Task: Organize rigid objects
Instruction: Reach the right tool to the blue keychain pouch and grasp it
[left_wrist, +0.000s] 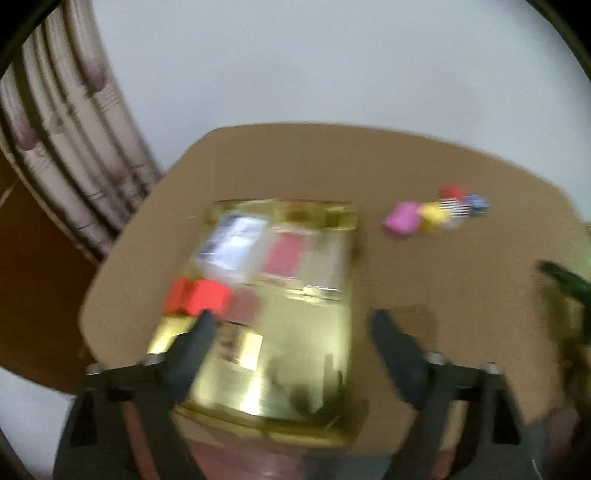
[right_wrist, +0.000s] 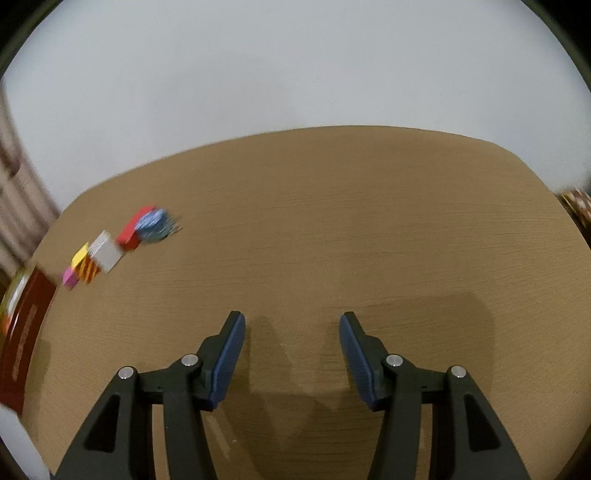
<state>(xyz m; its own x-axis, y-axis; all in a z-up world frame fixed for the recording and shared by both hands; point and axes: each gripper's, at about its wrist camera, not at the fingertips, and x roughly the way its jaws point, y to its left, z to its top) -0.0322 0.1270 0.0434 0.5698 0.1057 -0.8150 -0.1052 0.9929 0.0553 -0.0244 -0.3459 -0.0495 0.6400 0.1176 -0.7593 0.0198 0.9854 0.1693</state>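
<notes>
A shiny gold box (left_wrist: 295, 332) stands open on the brown table (left_wrist: 461, 288), blurred by motion. A red block (left_wrist: 197, 297) lies in it at its left side, just beyond my left finger (left_wrist: 192, 350). My left gripper (left_wrist: 291, 317) is open above the box and holds nothing. A cluster of small blocks lies on the table to the right: pink (left_wrist: 400, 219), yellow (left_wrist: 432, 214), striped (left_wrist: 456, 206), red (left_wrist: 451, 192) and blue (left_wrist: 478, 205). The right wrist view shows the same cluster (right_wrist: 110, 251) far left. My right gripper (right_wrist: 291, 325) is open and empty over bare table.
A patterned curtain (left_wrist: 70, 147) hangs at the left behind the table. A green plant (left_wrist: 565, 284) shows at the right edge. The box's dark red side (right_wrist: 26, 325) shows at the left edge of the right wrist view. A pale wall lies behind.
</notes>
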